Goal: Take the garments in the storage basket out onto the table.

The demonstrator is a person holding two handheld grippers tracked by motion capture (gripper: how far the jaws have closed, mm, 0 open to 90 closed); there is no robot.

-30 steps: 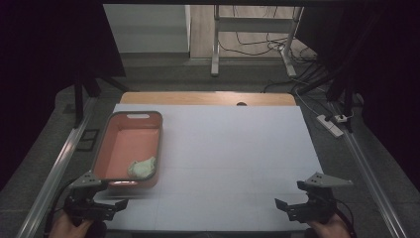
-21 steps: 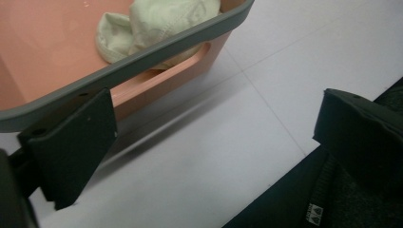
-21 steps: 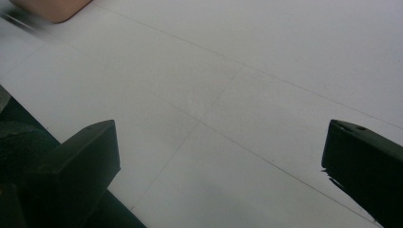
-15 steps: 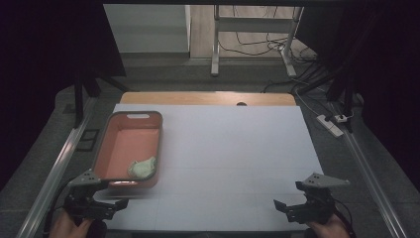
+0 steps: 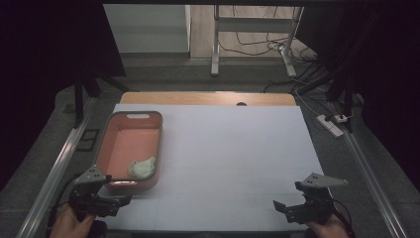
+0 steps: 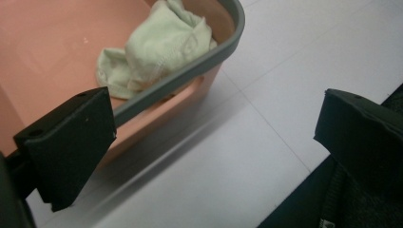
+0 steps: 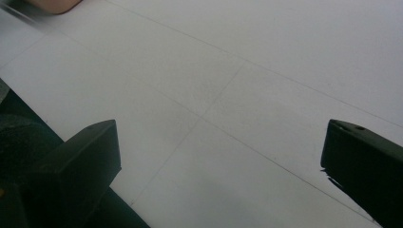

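Observation:
An orange tub with a grey rim (image 5: pixel 117 130) stands on the left of the white table. A crumpled pale green cloth (image 5: pixel 142 167) lies in its near right corner, seen close up as the cloth (image 6: pixel 159 45) in the left gripper view. My left gripper (image 5: pixel 119 203) is open, just in front of the tub's near end, with nothing between its jaws. My right gripper (image 5: pixel 283 209) is open too, low over the table's near right edge. In the right gripper view bare white table (image 7: pixel 228 95) lies between its jaws.
The white table top (image 5: pixel 233 148) stretches wide to the right of the tub. A wooden strip (image 5: pixel 208 97) runs along its far edge. Metal rails flank both sides, and a power strip (image 5: pixel 333 124) with cables lies on the floor at the right.
Both grippers have drawn slightly back toward the near edge of the table. The tub and cloth have not moved.

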